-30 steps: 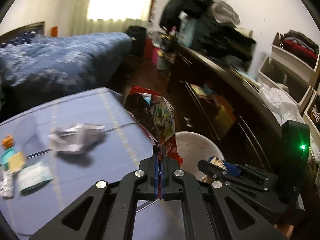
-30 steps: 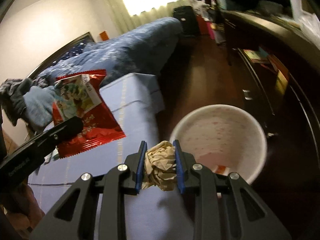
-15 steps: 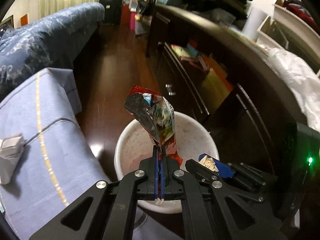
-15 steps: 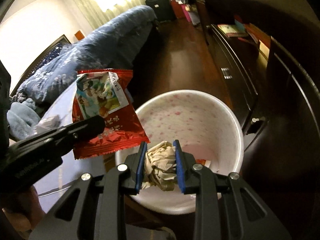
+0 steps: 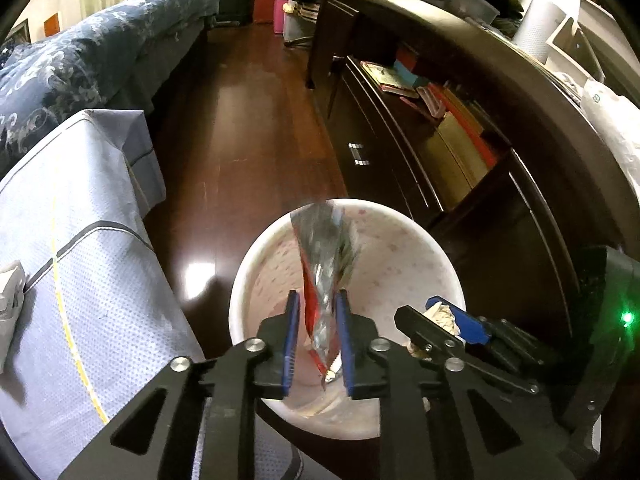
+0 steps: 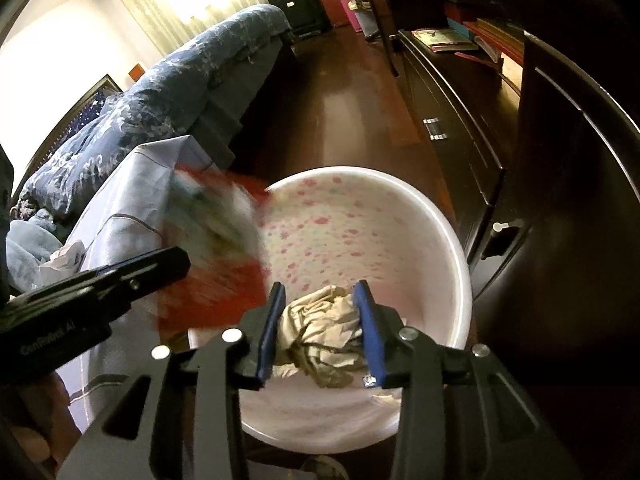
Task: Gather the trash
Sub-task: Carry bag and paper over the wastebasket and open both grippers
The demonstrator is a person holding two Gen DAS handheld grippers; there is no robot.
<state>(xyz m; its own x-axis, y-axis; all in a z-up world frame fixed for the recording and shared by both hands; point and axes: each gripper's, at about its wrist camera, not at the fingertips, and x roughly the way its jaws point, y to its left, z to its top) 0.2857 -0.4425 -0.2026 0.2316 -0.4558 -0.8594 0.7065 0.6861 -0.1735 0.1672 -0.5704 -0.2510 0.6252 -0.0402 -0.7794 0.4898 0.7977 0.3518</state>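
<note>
- The left gripper (image 5: 317,330) is hanging over the near side of the white waste bin (image 5: 256,256), and its jaws are opening; the red snack wrapper (image 5: 322,268) is standing between the blue pads (image 5: 291,332) with a gap showing on both sides, so it is looking let go rather than pinched.
- The wrapper's long axis is running up and away from the pads, its foil top reaching toward the bin's far rim, with the bin's mouth beneath it; in the right wrist view it is blurred, which I judge to mean it is slipping.
- The right gripper (image 6: 320,330) is also poised over the bin's near rim, just to the right of the left one, and its jaws are opening too; the crumpled beige paper (image 6: 320,332) is sitting between the pads and seems to be touching both.
- The paper is lying above the bin's pink-flecked inner wall (image 6: 320,224), so the coming drop is depending only on both pieces being over the opening, which they appear to be.
- Beside the bin, on the left, a pale blue-grey tablecloth (image 5: 84,248) is draping over its table, and a white crumpled scrap (image 5: 10,300) is waiting at its left edge.
- Farther off, the dark wooden floor (image 5: 256,128) is running between a blue floral bedspread (image 5: 92,52) and a dark cabinet (image 5: 460,128).
</note>
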